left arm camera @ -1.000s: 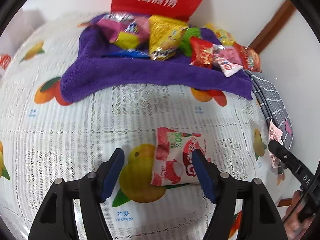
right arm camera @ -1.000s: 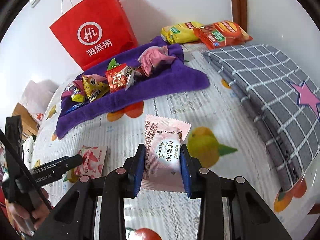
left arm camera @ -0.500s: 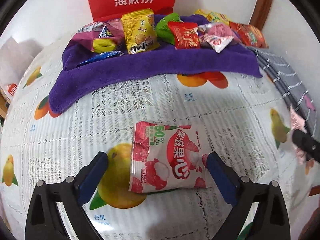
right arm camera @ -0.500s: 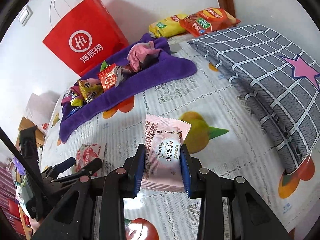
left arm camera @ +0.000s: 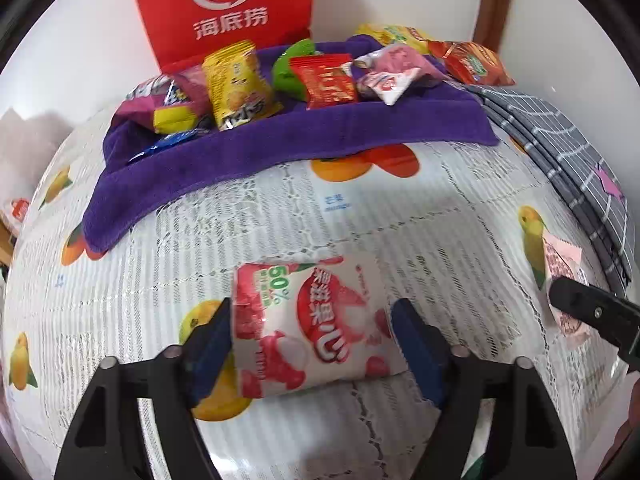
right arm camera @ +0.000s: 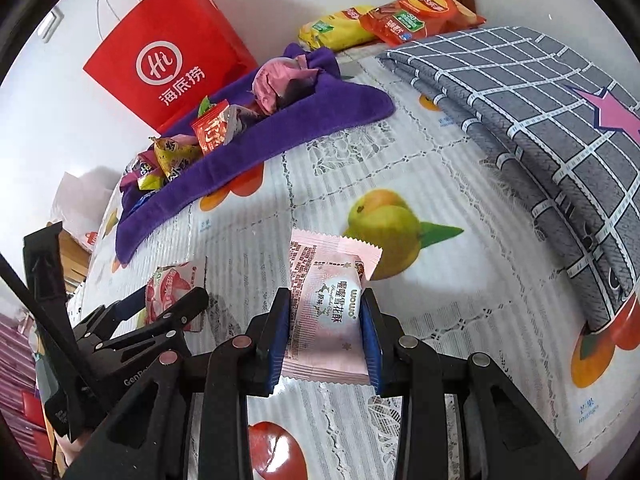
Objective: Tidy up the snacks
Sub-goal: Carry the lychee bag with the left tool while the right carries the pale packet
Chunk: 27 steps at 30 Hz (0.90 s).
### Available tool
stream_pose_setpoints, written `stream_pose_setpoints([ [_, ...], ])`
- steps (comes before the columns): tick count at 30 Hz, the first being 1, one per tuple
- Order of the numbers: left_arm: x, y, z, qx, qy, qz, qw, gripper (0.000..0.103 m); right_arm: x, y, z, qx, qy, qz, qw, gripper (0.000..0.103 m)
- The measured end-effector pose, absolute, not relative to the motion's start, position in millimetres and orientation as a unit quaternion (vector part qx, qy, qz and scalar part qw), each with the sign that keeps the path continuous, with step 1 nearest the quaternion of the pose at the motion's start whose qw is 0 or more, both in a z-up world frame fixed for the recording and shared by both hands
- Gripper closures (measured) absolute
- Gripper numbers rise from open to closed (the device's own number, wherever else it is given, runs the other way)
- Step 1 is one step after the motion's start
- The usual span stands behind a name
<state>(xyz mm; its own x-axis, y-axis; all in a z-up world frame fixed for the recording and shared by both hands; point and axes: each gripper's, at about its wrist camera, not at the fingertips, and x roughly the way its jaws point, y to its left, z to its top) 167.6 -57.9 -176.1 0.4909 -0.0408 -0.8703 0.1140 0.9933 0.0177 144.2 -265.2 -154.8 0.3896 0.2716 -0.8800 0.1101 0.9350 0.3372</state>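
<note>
A red-and-white lychee snack packet (left arm camera: 308,320) lies between the blue pads of my left gripper (left arm camera: 312,312), whose jaws are closing and touch both its side edges. The right wrist view shows that packet (right arm camera: 168,280) low over the fruit-print tablecloth (right arm camera: 420,184). My right gripper (right arm camera: 324,300) is shut on a pale pink packet (right arm camera: 328,280), held a little above the cloth. That pink packet (left arm camera: 560,260) shows at the right edge of the left wrist view. At the back, a purple towel (left arm camera: 320,136) carries several snack packets.
A red paper bag (left arm camera: 228,4) stands against the wall behind the towel. A folded grey checked cloth (right arm camera: 540,100) covers the table's right side. Yellow and orange chip bags (right arm camera: 400,20) lie at the back right corner.
My left gripper spread wide, moved over the lychee packet and closed in on its sides. The right gripper sank slightly with the pink packet still in it.
</note>
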Motion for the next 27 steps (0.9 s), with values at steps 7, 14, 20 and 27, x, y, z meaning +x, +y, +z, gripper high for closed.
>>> stream_pose_setpoints([
  [7,163,-56,-172,0.024,0.507,-0.056,0.86,0.044,142,-266,-146,0.17,0.545,0.055,0.819,0.069],
  [14,157,-41,-167,-0.024,0.519,-0.083,0.851,0.053,142,-264,-132,0.163,0.538,0.058,0.825,0.069],
  [20,151,-31,-162,-0.045,0.522,-0.088,0.847,0.058,143,-259,-122,0.156,0.536,0.063,0.827,0.069],
  [27,151,-14,-155,-0.06,0.529,-0.084,0.843,0.058,151,-250,-109,0.144,0.532,0.068,0.831,0.069],
])
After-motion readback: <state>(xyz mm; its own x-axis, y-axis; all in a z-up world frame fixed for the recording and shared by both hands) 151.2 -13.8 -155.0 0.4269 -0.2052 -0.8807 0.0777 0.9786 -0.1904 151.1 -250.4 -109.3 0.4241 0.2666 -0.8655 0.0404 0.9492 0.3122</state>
